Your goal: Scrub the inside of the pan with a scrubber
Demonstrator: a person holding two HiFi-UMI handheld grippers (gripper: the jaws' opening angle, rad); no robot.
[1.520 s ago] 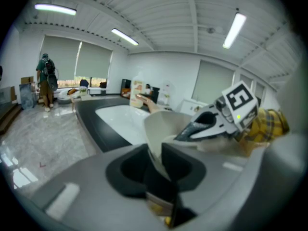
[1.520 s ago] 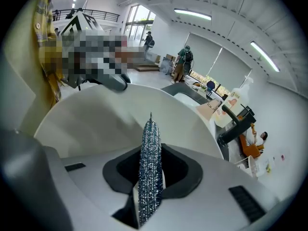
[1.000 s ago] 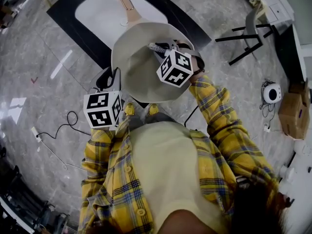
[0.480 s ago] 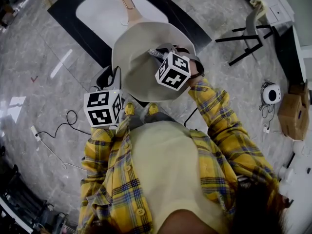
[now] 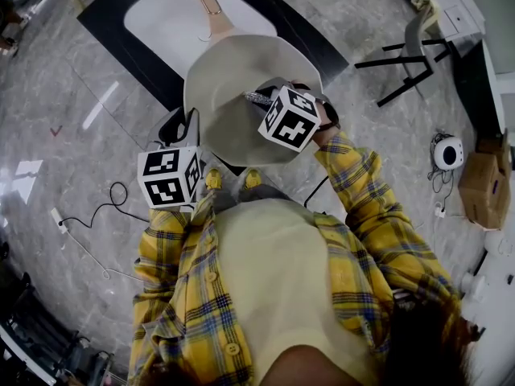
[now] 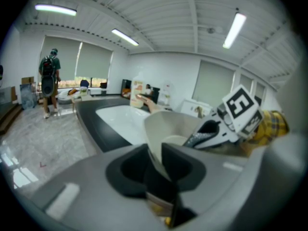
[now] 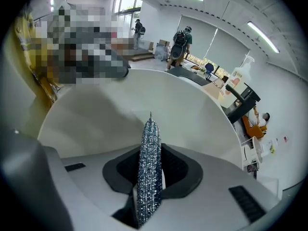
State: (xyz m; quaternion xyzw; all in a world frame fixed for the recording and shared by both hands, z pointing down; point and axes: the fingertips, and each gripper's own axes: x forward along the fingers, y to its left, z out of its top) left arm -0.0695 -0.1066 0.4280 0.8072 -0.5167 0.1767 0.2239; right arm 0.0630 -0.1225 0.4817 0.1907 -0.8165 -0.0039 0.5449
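A cream pan [image 5: 225, 87] with a pale wooden handle [image 5: 208, 6] is held tilted in front of the person. My left gripper [image 5: 185, 133] is shut on its near rim; in the left gripper view the rim [image 6: 155, 148] runs between the pads. My right gripper [image 5: 272, 101] is inside the pan, shut on a silvery mesh scrubber [image 5: 258, 99]. In the right gripper view the scrubber [image 7: 147, 162] stands upright between the jaws, pointing at the pan's inner wall [image 7: 110, 109]. The left gripper view shows the right gripper [image 6: 211, 129] over the pan's bowl [image 6: 175, 124].
A white table top with a black border [image 5: 161, 26] lies beyond the pan. A chair [image 5: 418, 47], a round white device [image 5: 448, 153] and a cardboard box [image 5: 484, 187] stand at the right. Cables [image 5: 100, 211] trail on the floor at the left. People stand far off [image 7: 180, 44].
My right gripper has slid the scrubber a little toward the person across the pan's inside and rolled slightly. The left gripper and the pan have barely moved.
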